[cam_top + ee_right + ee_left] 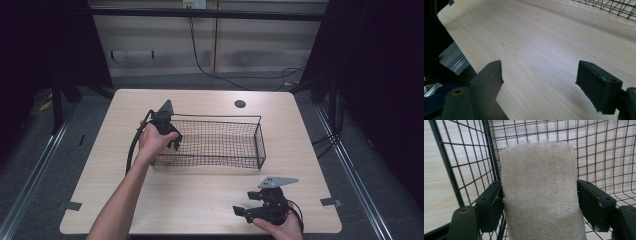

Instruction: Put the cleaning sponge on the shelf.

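Observation:
A pale, fibrous loofah-like sponge (539, 162) stands upright between the jaws of my left gripper (540, 195), which is shut on its lower half. That left gripper (171, 139) reaches down into the near-left corner of a black wire basket (235, 119) in the middle of the table. In the left gripper view the basket's mesh wall (461, 167) rises close behind and to the left of the sponge. My right gripper (243, 204) rests near the table's front right edge. Its jaws are spread wide, and between them the right gripper (541, 66) has just bare wood.
The light wooden table (210, 190) has a round cable hole (240, 104) at the back. A corner of the basket (614, 7) is at the top right of the right gripper view. Dark frames and grey floor surround the table.

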Motion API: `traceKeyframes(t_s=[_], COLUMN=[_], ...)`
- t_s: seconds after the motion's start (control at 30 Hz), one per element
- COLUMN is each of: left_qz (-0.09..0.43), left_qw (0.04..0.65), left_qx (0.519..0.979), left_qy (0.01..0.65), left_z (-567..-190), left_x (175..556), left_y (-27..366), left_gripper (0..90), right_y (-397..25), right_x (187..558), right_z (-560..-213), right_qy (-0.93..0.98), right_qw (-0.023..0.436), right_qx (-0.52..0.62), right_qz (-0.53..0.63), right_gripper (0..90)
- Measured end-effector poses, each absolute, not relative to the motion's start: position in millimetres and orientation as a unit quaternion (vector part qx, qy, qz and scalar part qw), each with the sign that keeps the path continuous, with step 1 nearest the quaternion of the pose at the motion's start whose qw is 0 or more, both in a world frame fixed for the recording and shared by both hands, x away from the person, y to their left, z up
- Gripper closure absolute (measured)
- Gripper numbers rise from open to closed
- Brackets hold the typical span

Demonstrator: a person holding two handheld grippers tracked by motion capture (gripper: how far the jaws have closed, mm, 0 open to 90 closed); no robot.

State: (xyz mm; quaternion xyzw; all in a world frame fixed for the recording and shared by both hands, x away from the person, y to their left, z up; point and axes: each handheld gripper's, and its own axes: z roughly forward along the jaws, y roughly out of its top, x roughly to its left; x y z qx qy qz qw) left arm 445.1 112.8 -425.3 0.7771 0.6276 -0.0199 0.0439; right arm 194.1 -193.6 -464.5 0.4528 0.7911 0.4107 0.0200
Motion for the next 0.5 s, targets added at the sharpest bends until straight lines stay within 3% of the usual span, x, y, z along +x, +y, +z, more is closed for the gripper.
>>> traceKeyframes(t_s=[0.5], left_qz=[-0.015], left_qw=[0.032], left_qx=[0.779], left_qy=[0.626], left_z=[-434.6], left_x=[444.3], left_y=[110.2], left_gripper=[26.0], right_y=[-192.7], right_x=[193.5], right_z=[-464.4], right_qy=[0.792], right_qw=[0.020], right_qx=[0.452], right_qz=[0.410], right_gripper=[20.7])
